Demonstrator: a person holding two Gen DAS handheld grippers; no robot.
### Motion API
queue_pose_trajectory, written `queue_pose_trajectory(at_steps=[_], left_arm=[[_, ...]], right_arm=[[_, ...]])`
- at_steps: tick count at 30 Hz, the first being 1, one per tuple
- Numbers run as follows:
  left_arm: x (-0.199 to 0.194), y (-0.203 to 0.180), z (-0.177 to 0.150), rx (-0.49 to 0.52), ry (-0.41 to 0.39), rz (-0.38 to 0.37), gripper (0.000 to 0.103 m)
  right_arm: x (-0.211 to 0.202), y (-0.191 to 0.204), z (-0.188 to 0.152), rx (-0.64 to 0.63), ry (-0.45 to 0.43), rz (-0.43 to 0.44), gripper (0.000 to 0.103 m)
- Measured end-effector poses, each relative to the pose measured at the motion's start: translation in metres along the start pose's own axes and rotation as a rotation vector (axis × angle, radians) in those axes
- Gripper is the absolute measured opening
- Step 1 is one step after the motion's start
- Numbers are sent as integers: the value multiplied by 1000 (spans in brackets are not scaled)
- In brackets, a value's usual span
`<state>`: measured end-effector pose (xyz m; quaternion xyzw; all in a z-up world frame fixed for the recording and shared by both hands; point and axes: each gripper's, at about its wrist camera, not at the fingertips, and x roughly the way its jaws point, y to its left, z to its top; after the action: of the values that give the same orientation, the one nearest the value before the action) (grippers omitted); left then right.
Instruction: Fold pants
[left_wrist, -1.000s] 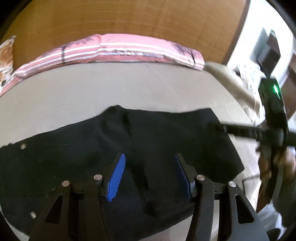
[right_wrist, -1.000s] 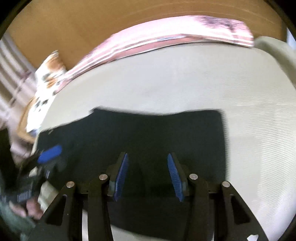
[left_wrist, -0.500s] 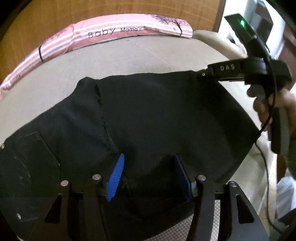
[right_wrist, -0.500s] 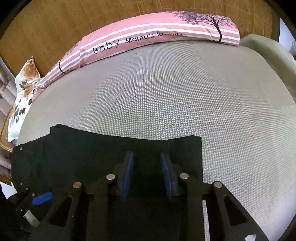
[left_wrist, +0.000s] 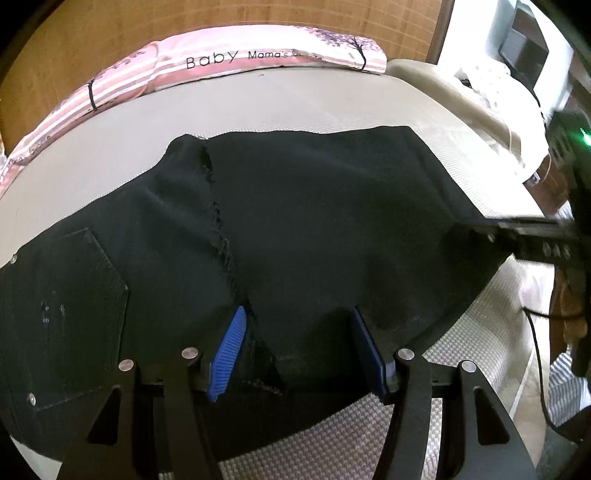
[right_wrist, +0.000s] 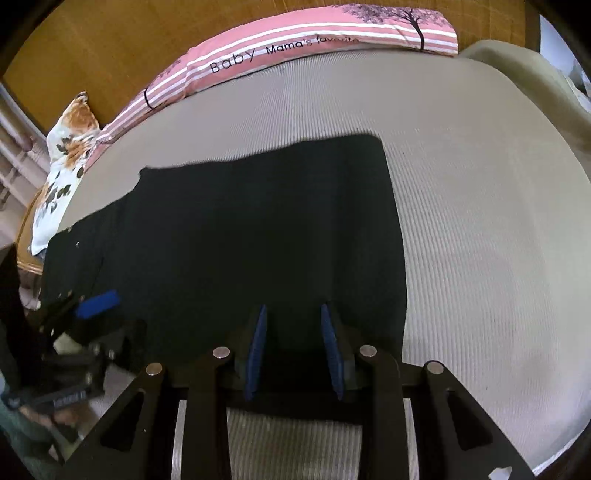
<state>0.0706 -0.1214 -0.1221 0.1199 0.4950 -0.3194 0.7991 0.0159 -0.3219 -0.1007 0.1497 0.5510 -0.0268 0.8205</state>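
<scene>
Black pants (left_wrist: 314, 221) lie flat on a beige bed mat, folded lengthwise, with a back pocket at the left. My left gripper (left_wrist: 299, 332) is open, its blue pads either side of a raised fold at the pants' near edge. My right gripper (right_wrist: 293, 336) is open but narrower, straddling the near edge of the pants (right_wrist: 258, 236) close to the leg end. It shows side-on in the left wrist view (left_wrist: 524, 236) at the pants' right edge. My left gripper shows in the right wrist view (right_wrist: 96, 301).
The beige mat (right_wrist: 480, 221) spreads right of the pants. A pink striped pillow (left_wrist: 258, 59) lies along the wooden headboard. A floral cushion (right_wrist: 62, 162) sits at the far left. A cable (left_wrist: 535, 369) hangs off the bed's right side.
Both grippers have moved down and nearer to the pants' near edge. The right gripper's jaws have narrowed. It has shifted from the far right corner to the near right edge.
</scene>
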Motion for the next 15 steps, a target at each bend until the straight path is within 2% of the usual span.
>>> queue_pose_trajectory(at_steps=[6, 11, 15], left_arm=[[-15, 13, -3, -62, -15, -14, 60], [-54, 51, -13, -195, -85, -20, 60], [-94, 97, -32, -341, -156, 10, 60]], right_arm=[[-8, 3, -19, -12, -1, -8, 29], [-7, 13, -18, -33, 6, -28, 37], [-7, 23, -15, -57, 4, -27, 38]])
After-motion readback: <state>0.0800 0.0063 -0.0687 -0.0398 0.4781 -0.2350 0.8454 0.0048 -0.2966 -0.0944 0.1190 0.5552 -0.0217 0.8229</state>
